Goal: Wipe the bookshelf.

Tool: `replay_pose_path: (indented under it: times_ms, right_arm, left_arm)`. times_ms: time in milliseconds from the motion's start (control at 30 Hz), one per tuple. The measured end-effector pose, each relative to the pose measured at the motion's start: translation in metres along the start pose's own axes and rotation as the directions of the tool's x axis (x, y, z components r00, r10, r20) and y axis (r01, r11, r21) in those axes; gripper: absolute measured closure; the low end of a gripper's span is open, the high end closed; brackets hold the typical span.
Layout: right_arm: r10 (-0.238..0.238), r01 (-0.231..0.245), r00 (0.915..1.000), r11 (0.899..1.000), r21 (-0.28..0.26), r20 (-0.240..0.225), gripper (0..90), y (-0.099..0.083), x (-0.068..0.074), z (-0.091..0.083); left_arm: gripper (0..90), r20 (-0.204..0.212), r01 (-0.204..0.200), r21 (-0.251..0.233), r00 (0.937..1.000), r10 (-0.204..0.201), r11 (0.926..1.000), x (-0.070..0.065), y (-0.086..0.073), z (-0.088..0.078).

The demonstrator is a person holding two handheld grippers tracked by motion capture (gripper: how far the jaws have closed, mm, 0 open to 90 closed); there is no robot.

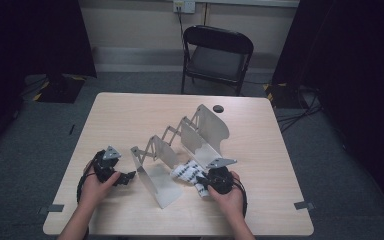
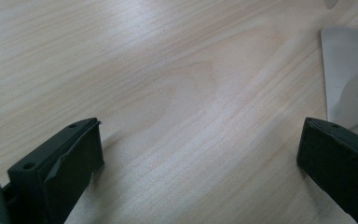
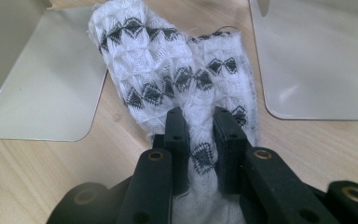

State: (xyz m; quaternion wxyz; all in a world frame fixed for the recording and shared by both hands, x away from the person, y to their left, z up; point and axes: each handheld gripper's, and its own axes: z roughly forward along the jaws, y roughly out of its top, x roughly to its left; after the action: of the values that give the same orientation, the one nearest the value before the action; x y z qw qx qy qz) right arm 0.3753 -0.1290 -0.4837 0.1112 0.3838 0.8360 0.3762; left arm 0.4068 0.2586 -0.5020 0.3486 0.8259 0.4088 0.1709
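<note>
A white cloth with black diamond patterns (image 3: 177, 79) lies bunched on the table between two metal plates of an expanding rack (image 1: 180, 145). My right gripper (image 3: 201, 119) is shut on the cloth's near end, its two black jaws pinching a fold. In the high view the cloth (image 1: 187, 172) sits at the rack's near side, with the right gripper (image 1: 205, 186) just behind it. My left gripper (image 1: 127, 177) rests on the table left of the rack. Its jaws stand wide apart in the left gripper view (image 2: 200, 154), with bare wood between them.
The silver accordion rack runs diagonally from mid-table toward the far right; one plate (image 2: 349, 79) shows near my left gripper. A small dark disc (image 1: 218, 108) lies near the far edge. A black folding chair (image 1: 215, 55) stands beyond the light wood table (image 1: 130, 115).
</note>
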Motion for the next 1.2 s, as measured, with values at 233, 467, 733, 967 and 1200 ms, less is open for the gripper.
replay_pose_path:
  times_ms: [233,467,733,967,1200]
  right_arm:
    - [0.019,-0.019,0.9998,1.000,-0.008,-0.002,78.1,-0.002,-0.006,0.000]
    - [0.034,-0.034,0.9994,0.999,-0.008,0.008,78.1,-0.002,-0.008,-0.001]
    - [0.056,-0.056,0.9984,0.998,-0.021,0.009,78.1,-0.006,-0.012,-0.004]
    - [0.059,-0.059,0.9982,0.998,-0.019,0.010,78.1,-0.003,-0.011,-0.003]
    - [0.029,-0.030,0.9990,0.999,-0.039,-0.033,78.1,0.011,-0.001,0.002]
  left_arm:
    - [0.0,0.001,0.000,0.000,1.0000,0.000,1.0000,0.000,0.000,0.000]
    - [0.0,0.001,0.001,0.000,1.0000,-0.001,1.0000,0.000,0.000,0.000]
    - [0.0,0.001,0.000,0.000,1.0000,0.000,1.0000,0.000,0.000,0.000]
    - [0.0,0.001,0.000,0.000,1.0000,0.000,1.0000,0.000,0.000,0.000]
    - [0.0,0.001,0.001,0.000,1.0000,-0.001,1.0000,0.000,0.000,0.000]
